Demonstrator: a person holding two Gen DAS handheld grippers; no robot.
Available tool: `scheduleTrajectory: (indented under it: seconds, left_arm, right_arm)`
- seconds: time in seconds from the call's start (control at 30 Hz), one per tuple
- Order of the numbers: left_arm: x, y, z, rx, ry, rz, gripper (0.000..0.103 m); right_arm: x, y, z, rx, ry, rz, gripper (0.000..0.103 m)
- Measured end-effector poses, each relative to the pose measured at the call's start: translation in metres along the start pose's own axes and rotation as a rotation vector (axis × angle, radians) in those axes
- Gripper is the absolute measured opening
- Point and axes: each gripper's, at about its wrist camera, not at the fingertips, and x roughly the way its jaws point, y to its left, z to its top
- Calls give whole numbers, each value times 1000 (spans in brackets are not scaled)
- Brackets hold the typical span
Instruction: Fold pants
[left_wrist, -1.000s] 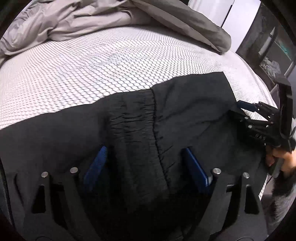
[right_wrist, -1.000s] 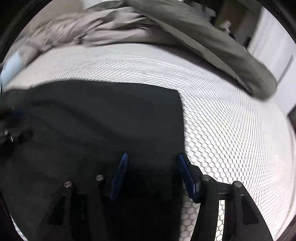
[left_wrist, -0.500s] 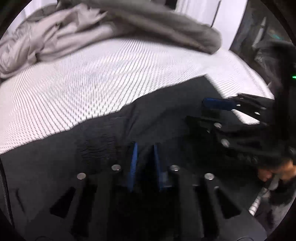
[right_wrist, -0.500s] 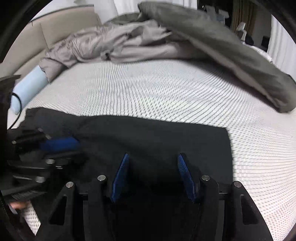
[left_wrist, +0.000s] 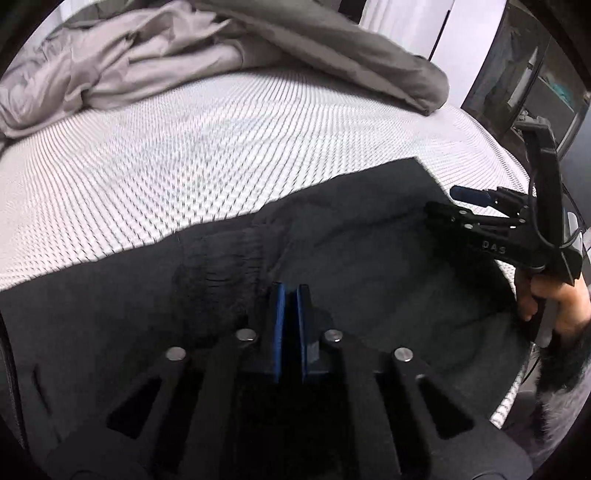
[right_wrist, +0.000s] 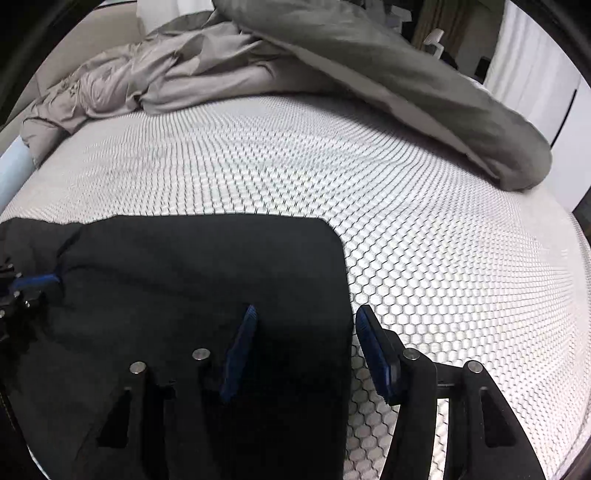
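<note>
Black pants (left_wrist: 362, 254) lie on a white honeycomb-patterned mattress (left_wrist: 207, 147), gathered waistband (left_wrist: 221, 258) near the middle of the left wrist view. My left gripper (left_wrist: 291, 291) is shut on the pants fabric just right of the waistband. My right gripper (right_wrist: 304, 317) is open, its jaws straddling the right edge of the pants (right_wrist: 192, 269) near their corner. It shows at the right of the left wrist view (left_wrist: 458, 203), held by a hand. The left gripper shows at the left edge of the right wrist view (right_wrist: 22, 288).
A rumpled grey duvet (right_wrist: 332, 62) lies across the far side of the mattress (right_wrist: 443, 240). A light blue roll (right_wrist: 11, 166) sits at the far left. Dark furniture and shelves (left_wrist: 535, 74) stand beyond the bed's right edge.
My left gripper closed on the pants fabric beside the waistband and lifted it slightly. My right gripper stayed open and shifted to the pants' right edge.
</note>
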Motion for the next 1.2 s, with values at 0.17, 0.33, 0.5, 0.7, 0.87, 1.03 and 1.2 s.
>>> scheduleTrajectory:
  seconds: [0.17, 0.33, 0.5, 0.7, 0.87, 1.03, 1.2]
  left_arm:
    - [-1, -11, 15, 0, -25, -19, 6]
    - [38, 11, 16, -101, 38, -58, 5]
    - [46, 24, 14, -131, 43, -123, 2]
    - [42, 24, 14, -119, 37, -112, 2]
    - [9, 3, 20, -67, -31, -61, 3]
    - [30, 2, 19, -72, 33, -44, 7]
    - [34, 27, 8, -200, 18, -155, 7]
  right_arm:
    - [-26, 29, 14, -26, -102, 107, 57]
    - [-1, 84, 20, -115, -48, 160, 57]
    - [26, 92, 15, -232, -19, 23, 68]
    - [32, 23, 19, -32, 1, -160, 67]
    - [-16, 29, 20, -45, -102, -44, 59]
    - [-26, 54, 8, -82, -52, 239, 60]
    - [-6, 77, -13, -245, 9, 80, 67]
